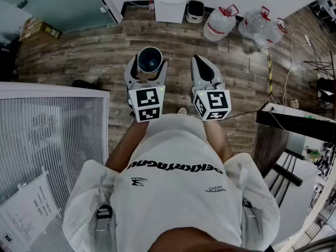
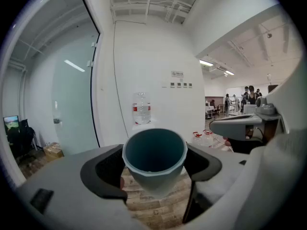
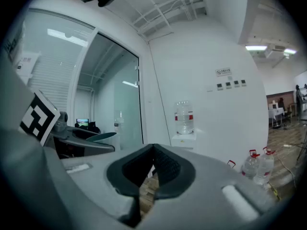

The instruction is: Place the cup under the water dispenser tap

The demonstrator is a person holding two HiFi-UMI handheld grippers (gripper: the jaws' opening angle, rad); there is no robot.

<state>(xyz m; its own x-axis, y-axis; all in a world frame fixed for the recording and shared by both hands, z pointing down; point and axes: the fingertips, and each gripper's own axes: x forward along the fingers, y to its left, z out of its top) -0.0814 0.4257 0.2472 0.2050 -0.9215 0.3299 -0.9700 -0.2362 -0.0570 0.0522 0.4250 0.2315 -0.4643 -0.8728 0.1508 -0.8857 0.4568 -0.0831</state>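
A grey-blue cup [image 1: 149, 60] sits upright between the jaws of my left gripper [image 1: 148, 63], which is shut on its sides and holds it out over the wooden floor. In the left gripper view the cup [image 2: 154, 157] fills the middle, its mouth open and empty. Beside it my right gripper [image 1: 200, 61] is shut with nothing in it; its closed tips [image 3: 152, 151] meet in the right gripper view. The white water dispenser [image 1: 169, 4] stands ahead against the far wall, a clear bottle on top [image 2: 141, 108], and shows again in the right gripper view [image 3: 184, 124]. Its tap is too small to make out.
Several large water jugs [image 1: 220, 22] lie on the floor right of the dispenser, with a small white bin [image 1: 195, 10] between them. A glass partition [image 2: 72, 90] runs along the left. A white desk [image 1: 52, 140] is at my left, a dark table [image 1: 294, 122] at my right. A cardboard box [image 1: 42, 29] sits far left.
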